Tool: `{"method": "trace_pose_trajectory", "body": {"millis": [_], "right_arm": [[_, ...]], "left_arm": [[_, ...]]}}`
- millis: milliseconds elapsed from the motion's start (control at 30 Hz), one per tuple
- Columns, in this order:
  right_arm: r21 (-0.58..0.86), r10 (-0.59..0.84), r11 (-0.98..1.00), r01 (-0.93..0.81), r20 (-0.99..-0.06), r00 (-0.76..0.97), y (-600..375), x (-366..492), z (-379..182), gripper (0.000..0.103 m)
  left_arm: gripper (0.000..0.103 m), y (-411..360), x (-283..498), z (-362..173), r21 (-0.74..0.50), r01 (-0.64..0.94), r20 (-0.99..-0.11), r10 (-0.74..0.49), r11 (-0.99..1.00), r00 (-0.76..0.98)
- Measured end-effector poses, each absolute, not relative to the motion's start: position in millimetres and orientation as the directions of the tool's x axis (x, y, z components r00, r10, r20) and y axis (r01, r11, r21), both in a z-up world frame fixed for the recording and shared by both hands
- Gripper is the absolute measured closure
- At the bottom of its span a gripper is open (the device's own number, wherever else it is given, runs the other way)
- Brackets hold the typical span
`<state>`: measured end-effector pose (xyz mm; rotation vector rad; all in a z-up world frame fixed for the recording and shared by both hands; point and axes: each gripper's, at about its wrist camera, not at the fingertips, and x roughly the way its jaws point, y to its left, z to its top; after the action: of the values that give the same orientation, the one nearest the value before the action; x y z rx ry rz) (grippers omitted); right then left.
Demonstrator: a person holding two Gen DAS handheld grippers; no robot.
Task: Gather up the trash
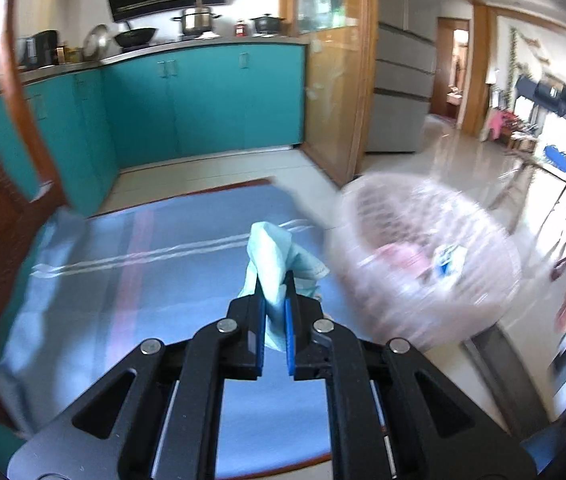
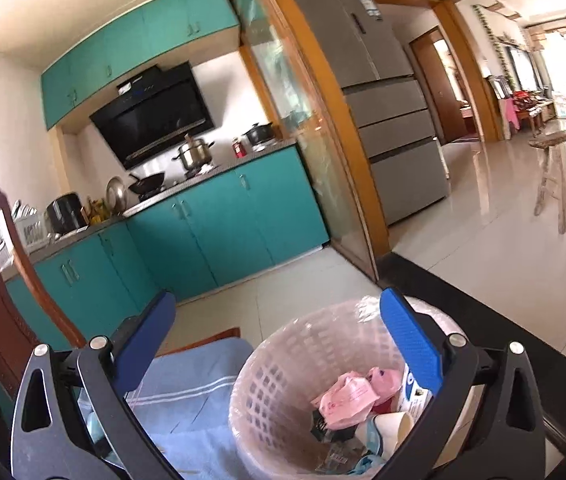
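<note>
Pale blue-green tissue (image 1: 273, 258), crumpled and sticking upward, is pinched between the blue pads of the left gripper (image 1: 274, 300), whose jaws are pressed together on it above a table covered with a blue striped cloth (image 1: 163, 264). Just to the right of the tissue, in the left wrist view, stands a white lattice waste basket (image 1: 423, 264) lined with a clear bag, blurred there. In the right wrist view the same basket (image 2: 283, 384) sits at the cloth's right edge and holds a pink wrapper (image 2: 347, 402), a paper cup (image 2: 393, 426) and other scraps. The right gripper (image 2: 283, 344) hangs over it with its jaws spread wide and nothing between them, its right finger above the basket's rim.
</note>
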<state>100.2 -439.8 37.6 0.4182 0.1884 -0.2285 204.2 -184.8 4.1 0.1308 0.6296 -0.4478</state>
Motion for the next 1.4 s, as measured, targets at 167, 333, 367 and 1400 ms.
{"method": "trace_pose_trajectory", "body": {"millis": [167,333,367,1400], "right_arm": [[0.481,-0.286,0.807,0.343,-0.190,0.939,-475.7,80.4,34.2,0.003],[0.557,-0.356,0.737,0.382,-0.161,0.921,-499.7,63.8,29.9,0.003],[0.570,-0.375,0.722,0.391,-0.152,0.914,-502.8,59.2,29.3,0.003],[0.110,0.088,0.994,-0.027,-0.609,0.788,-238.4,145.8,-25.2,0.003]], "left_arm": [[0.091,-266.8,219.6,26.5,-0.064,0.520,-0.579,-0.456,0.852,0.676],[0.003,-317.1,223.7,35.6,-0.009,0.554,-0.560,-0.463,0.832,0.687],[0.003,-316.2,225.9,31.9,0.015,0.536,-0.574,-0.432,0.844,0.696],[0.003,-13.4,194.0,-19.5,0.016,0.077,-0.645,-0.049,0.997,0.762]]}}
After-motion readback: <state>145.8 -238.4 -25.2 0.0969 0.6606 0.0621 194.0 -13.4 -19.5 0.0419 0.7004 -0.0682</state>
